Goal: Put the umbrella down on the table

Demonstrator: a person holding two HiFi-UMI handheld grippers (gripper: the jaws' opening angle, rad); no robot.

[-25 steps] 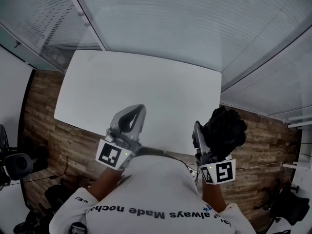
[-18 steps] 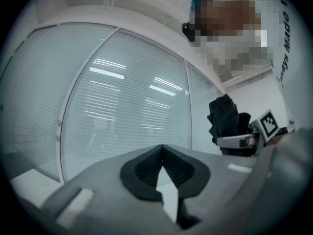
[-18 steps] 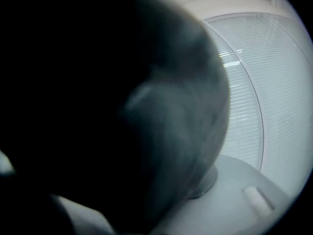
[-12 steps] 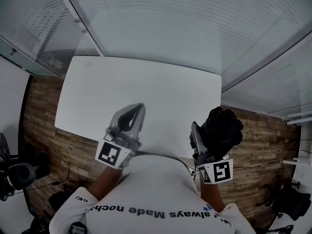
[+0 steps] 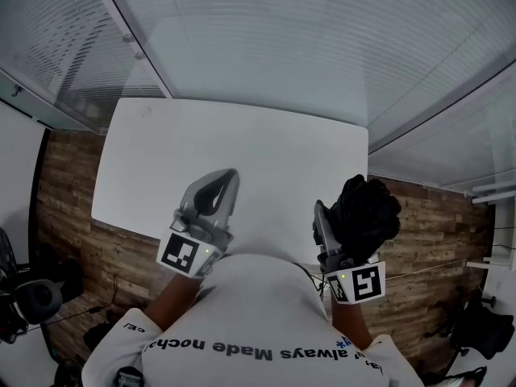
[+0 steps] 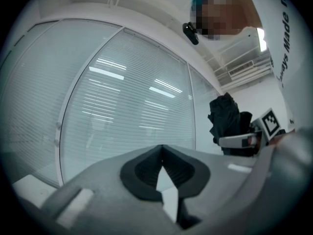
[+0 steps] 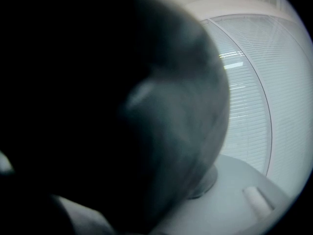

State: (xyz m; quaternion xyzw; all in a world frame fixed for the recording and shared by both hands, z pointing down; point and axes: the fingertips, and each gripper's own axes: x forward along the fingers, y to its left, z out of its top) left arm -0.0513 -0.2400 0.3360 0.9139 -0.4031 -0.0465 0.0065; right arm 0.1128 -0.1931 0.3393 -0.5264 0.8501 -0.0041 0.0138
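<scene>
Umbrella: the black umbrella (image 5: 368,214) is folded up into a bunch and is hanging in the air in the right tongs. It is floating by the near right corner of the bench, partly over the wood floor (image 5: 427,216) (it is not lying on the bench).

Right tongs: the right tongs (image 5: 332,216) are squeezing the umbrella from both sides. In the right gripper view the dark cloth (image 7: 122,106) is filling most of the picture, and only a bit of one grey jaw is peeking out at the bottom right.

Left tongs: the left tongs (image 5: 228,177) are pressing together at the tips and are holding nothing. They are pointing out over the near edge of the bench. Their own view (image 6: 161,150) is showing the tips meeting in a point.

Bench: the white bench (image 5: 242,131) is sitting in front of the person, with glass walls and blinds (image 5: 282,39) behind it.

Person: the person is standing at the near side, wearing a white shirt (image 5: 258,313), with one arm reaching out to each of the tongs.

Side look: the left gripper view is also catching the umbrella (image 6: 225,115), off to the right.
</scene>
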